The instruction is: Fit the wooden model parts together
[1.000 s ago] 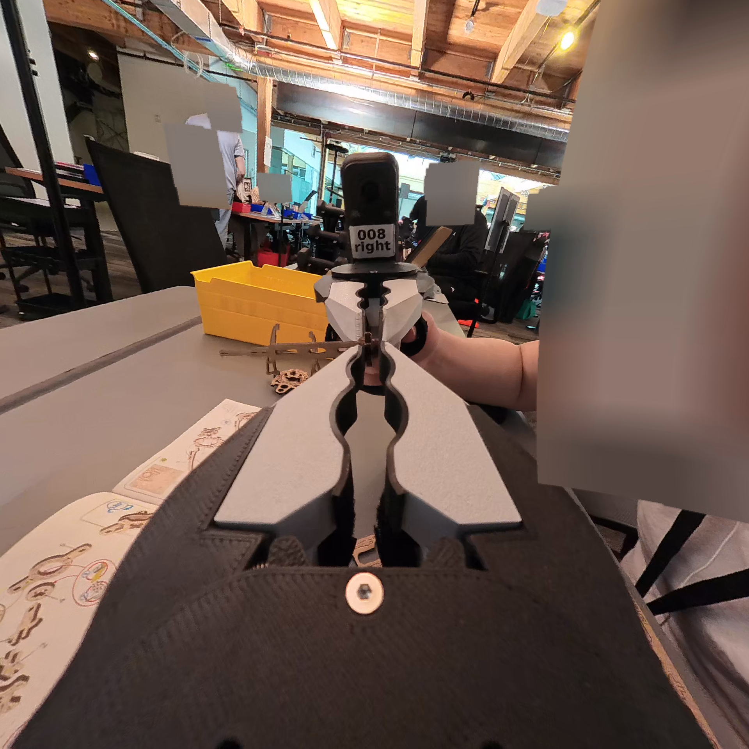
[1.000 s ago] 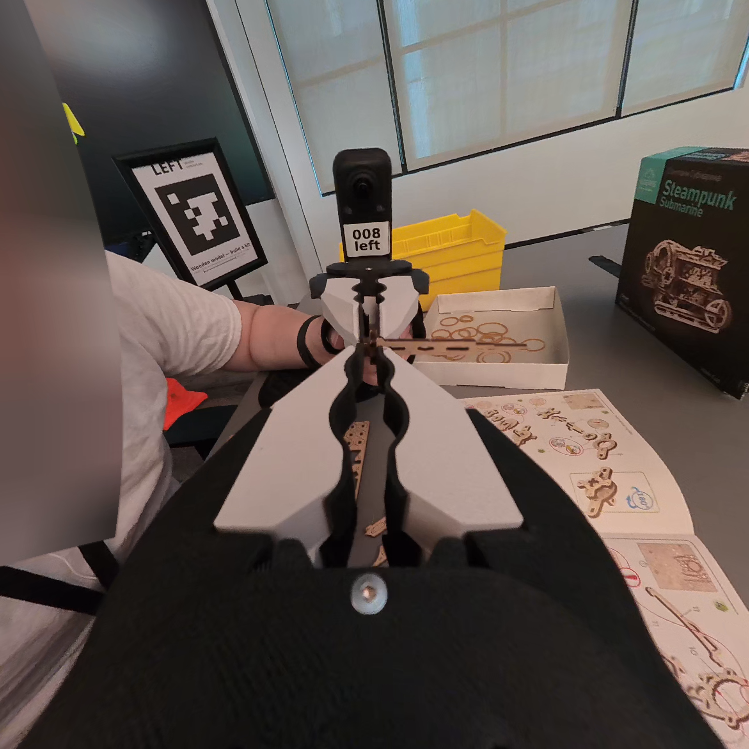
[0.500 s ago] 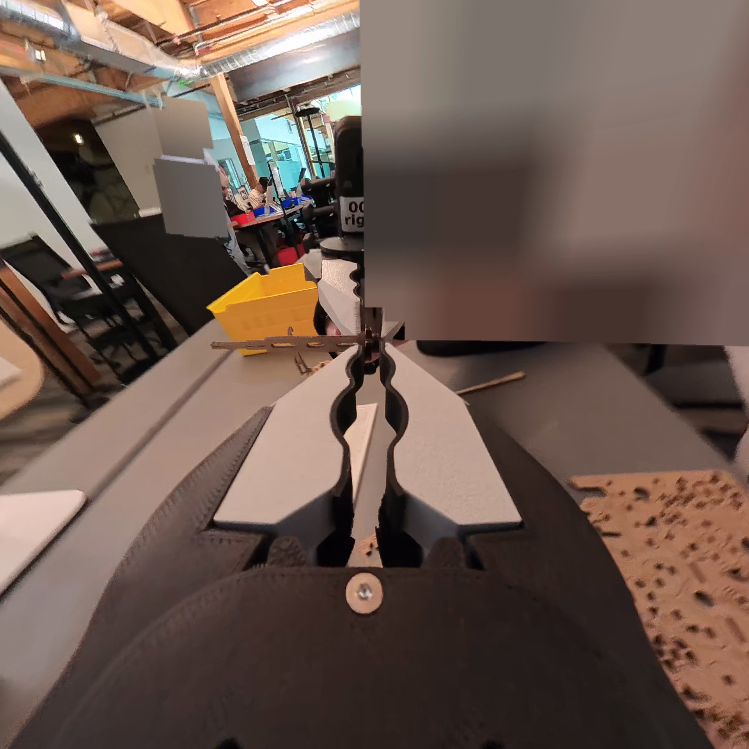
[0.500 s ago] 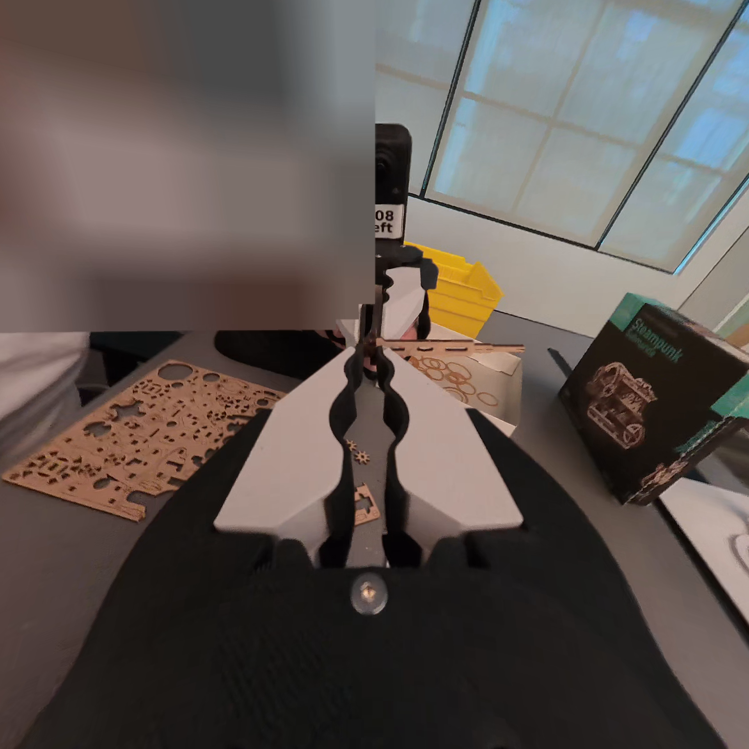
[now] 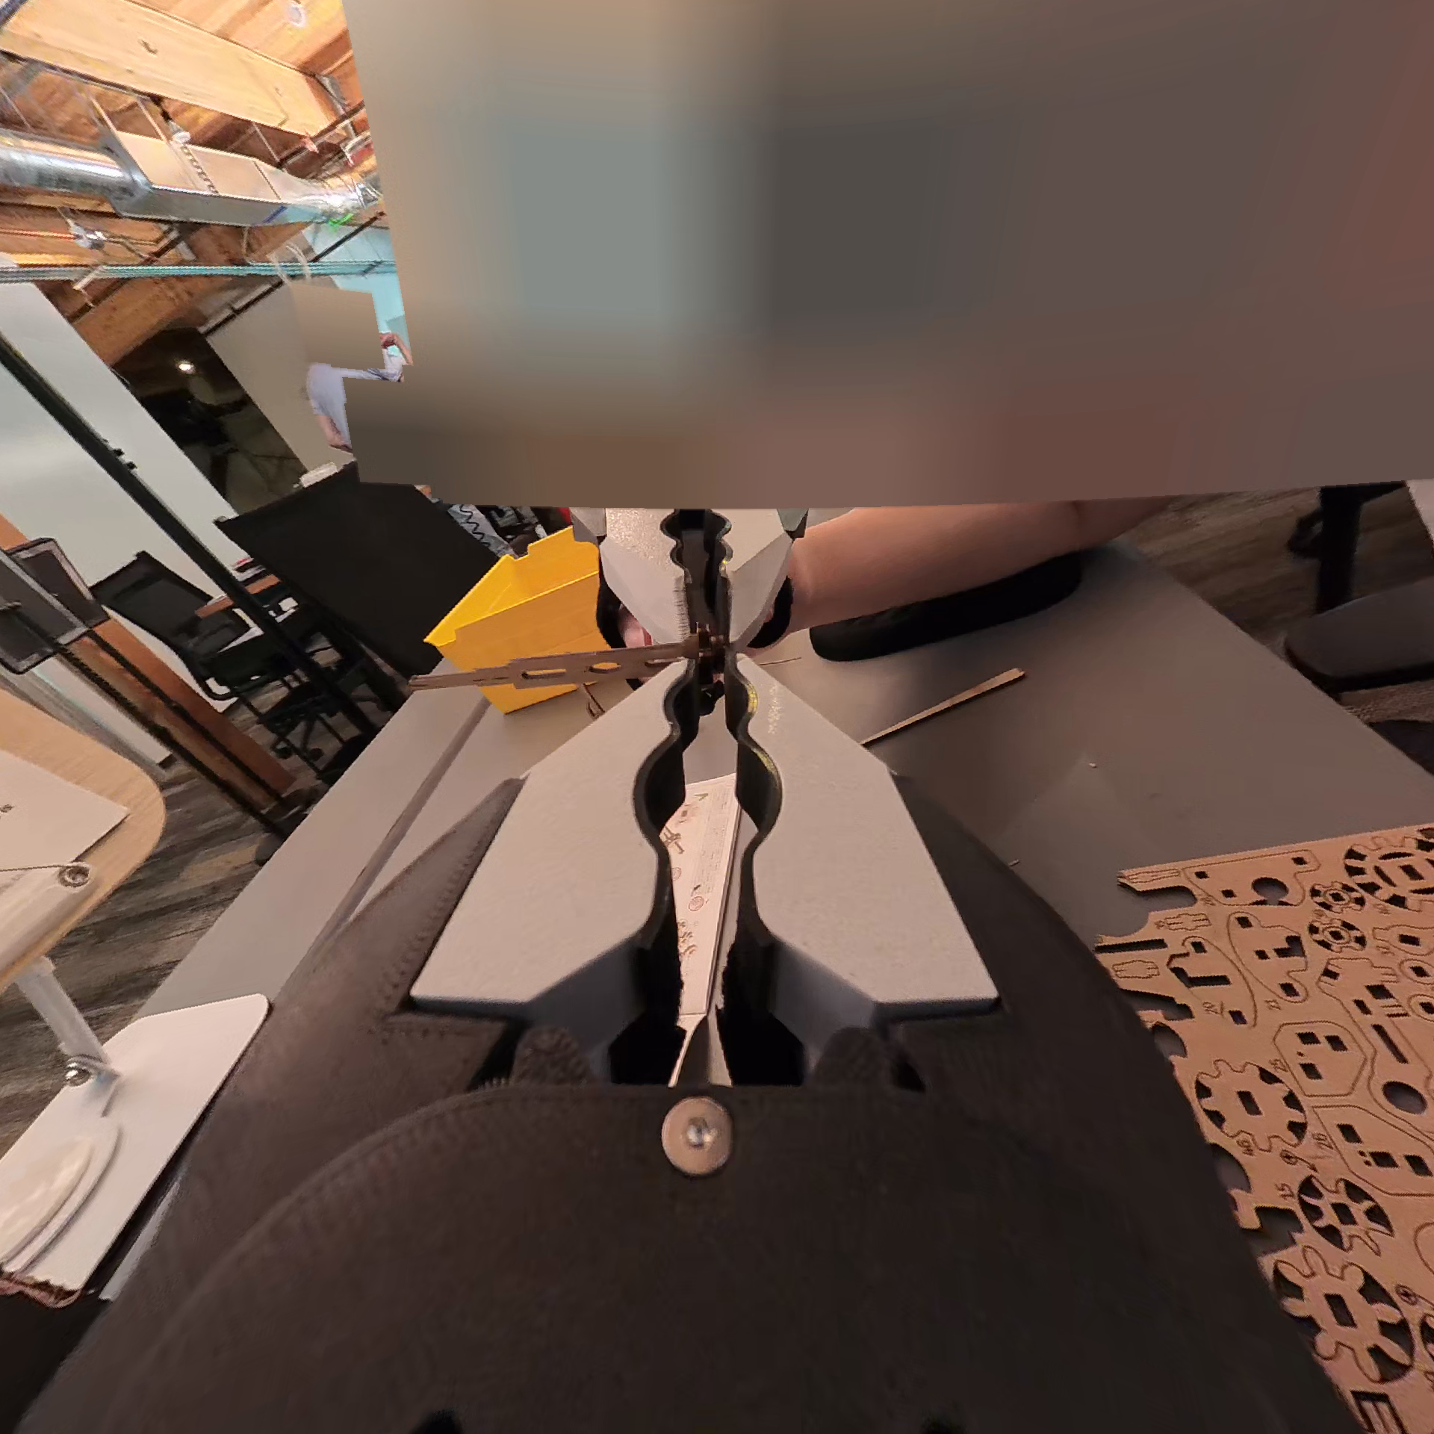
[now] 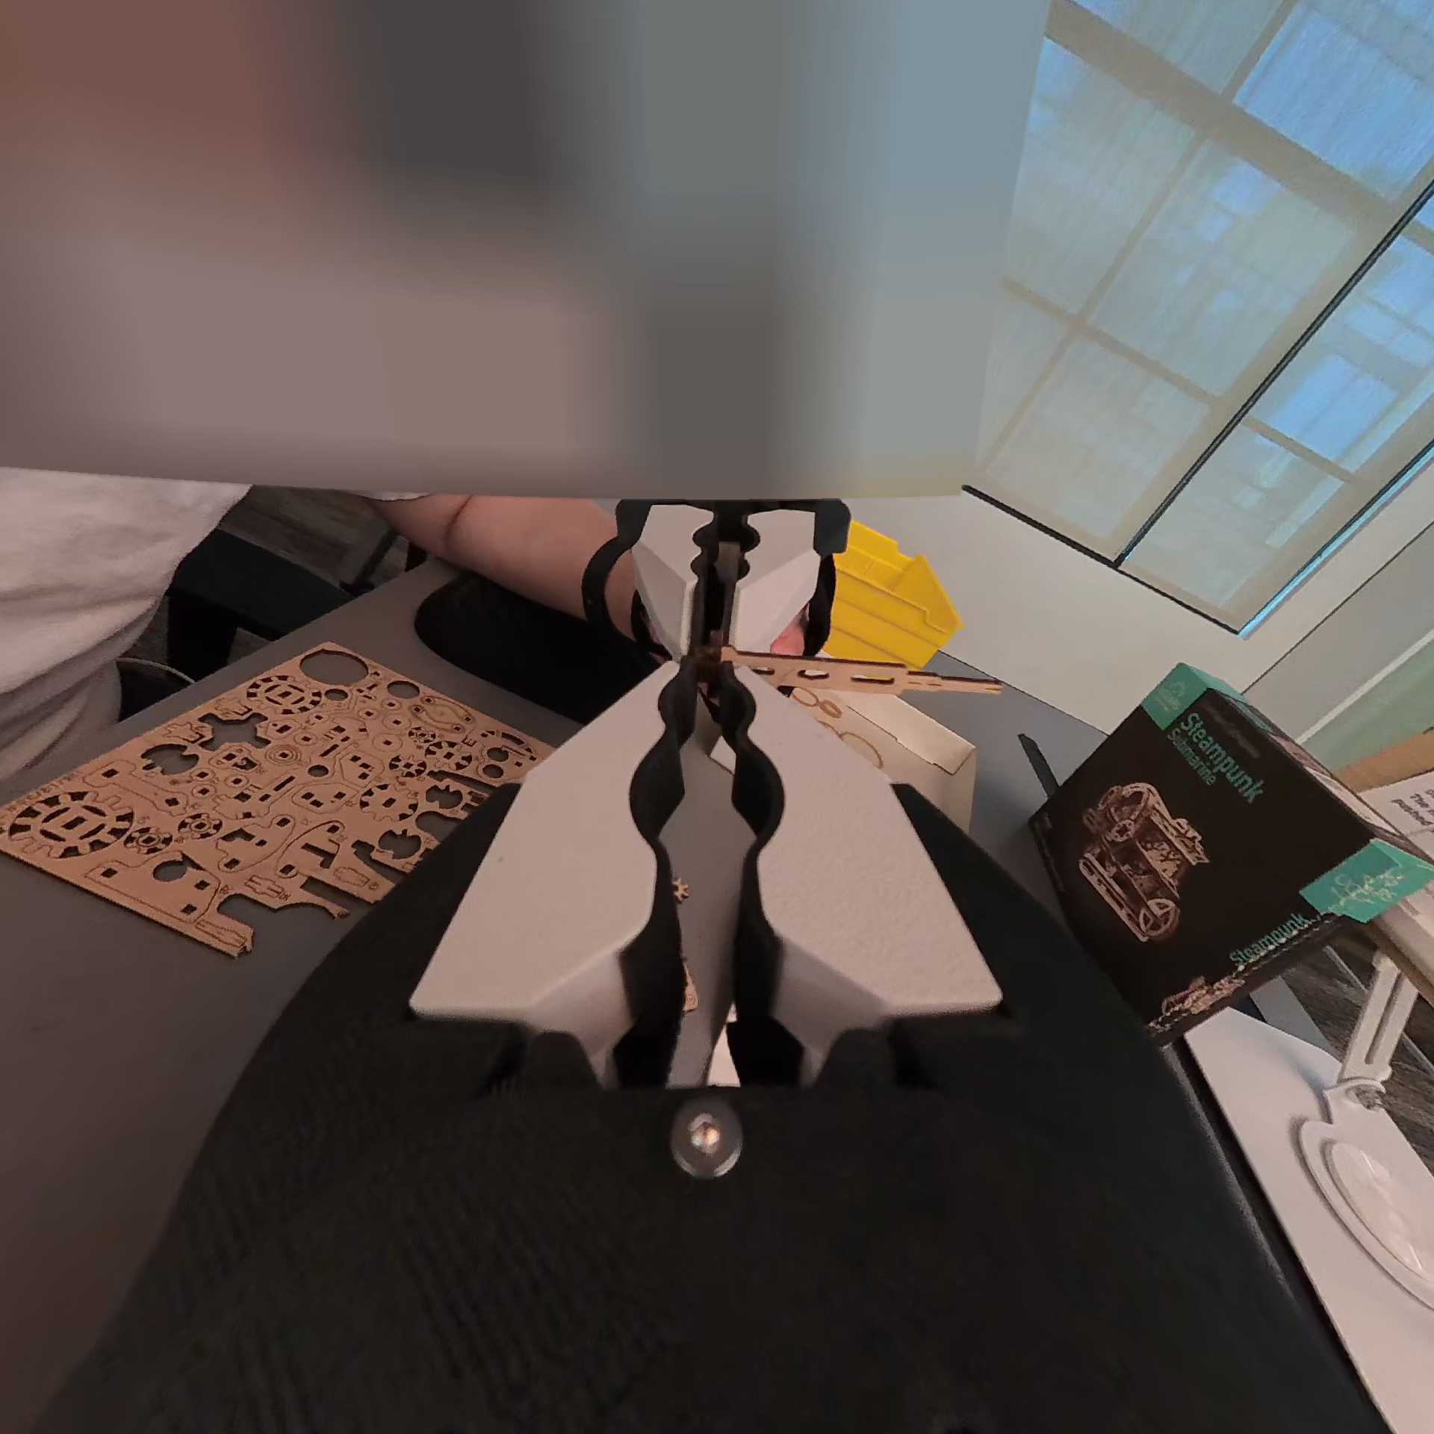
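Right wrist view: both tongs pinch a thin, pale slotted wooden strip tip-to-tip.

Lettering on the dark box; booklet print seems illegible.

Open-plan office, exposed ducting, office chairs, desks

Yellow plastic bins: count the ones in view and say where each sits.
2. One yellow plastic bin sits behind the right gripper; the other sits behind the left gripper, by the white cardboard box. Others may be hidden.
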### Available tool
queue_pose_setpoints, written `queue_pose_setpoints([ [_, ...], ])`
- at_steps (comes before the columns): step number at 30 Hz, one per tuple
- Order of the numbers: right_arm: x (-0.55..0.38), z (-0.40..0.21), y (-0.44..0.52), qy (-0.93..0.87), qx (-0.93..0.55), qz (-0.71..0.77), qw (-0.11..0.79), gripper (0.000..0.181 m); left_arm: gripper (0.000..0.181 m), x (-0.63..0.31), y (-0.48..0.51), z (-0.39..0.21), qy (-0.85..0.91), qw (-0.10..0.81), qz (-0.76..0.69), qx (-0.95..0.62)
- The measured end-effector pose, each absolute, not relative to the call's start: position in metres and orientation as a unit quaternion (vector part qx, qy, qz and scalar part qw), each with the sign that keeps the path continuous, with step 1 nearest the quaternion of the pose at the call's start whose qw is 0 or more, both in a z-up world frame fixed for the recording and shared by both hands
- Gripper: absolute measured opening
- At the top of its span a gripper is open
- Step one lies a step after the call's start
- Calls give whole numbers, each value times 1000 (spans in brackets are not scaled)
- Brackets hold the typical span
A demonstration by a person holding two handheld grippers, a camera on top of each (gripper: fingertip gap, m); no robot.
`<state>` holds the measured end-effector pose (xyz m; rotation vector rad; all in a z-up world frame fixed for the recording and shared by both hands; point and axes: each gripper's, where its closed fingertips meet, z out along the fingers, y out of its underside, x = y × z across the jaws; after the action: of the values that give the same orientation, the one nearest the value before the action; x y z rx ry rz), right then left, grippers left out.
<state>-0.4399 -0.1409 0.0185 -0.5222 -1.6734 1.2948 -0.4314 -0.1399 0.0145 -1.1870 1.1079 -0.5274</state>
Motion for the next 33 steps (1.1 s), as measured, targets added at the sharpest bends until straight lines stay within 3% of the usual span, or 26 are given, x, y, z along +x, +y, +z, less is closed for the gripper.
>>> queue_pose_setpoints([
  [7, -441, 19, -138, -680, -209, 511, 483, 4, 3, -433, -136, 14, 504, 666, -176, -521],
  [13, -443, 13, -133, -695, -193, 454, 522, 14, 4, -436, -131, 13, 528, 703, -30, -475],
  [24, -446, 5, -122, -693, -235, 477, 486, 24, 4, -435, -123, -5, 547, 666, -25, -507],
  [27, -443, 3, -123, -709, -219, 453, 495, 14, 4, -436, -123, -4, 539, 667, -47, -513],
  [33, -442, 6, -130, -711, -212, 455, 492, 14, 4, -436, -123, -4, 550, 672, -12, -496],
])
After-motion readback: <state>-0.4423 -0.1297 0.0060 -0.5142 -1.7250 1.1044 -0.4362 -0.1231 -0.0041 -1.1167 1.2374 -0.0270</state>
